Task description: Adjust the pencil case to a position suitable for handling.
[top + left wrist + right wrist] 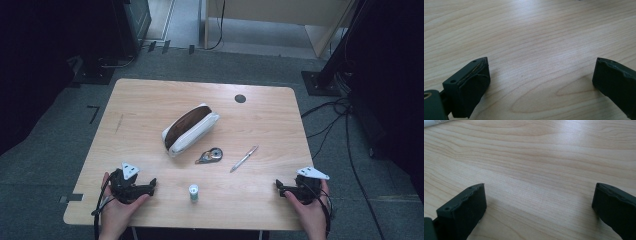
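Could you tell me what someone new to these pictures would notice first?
The white pencil case with a dark brown top lies slanted at the middle of the wooden table. Nearer the person lie a tape dispenser, a pen and a small upright bottle. At the near edge, the left tool and right tool rest open and empty.

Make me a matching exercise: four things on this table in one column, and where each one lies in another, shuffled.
Things:
1. pencil case
2. correction tape
3. pen
4. small tube

Places:
A. standing upright near the front edge, between the two tools
B. lying slantwise, right of the correction tape
C. farthest back, open, white outside and brown inside
D. just in front of the pencil case, left of the pen

Pairs: 1-C, 2-D, 3-B, 4-A
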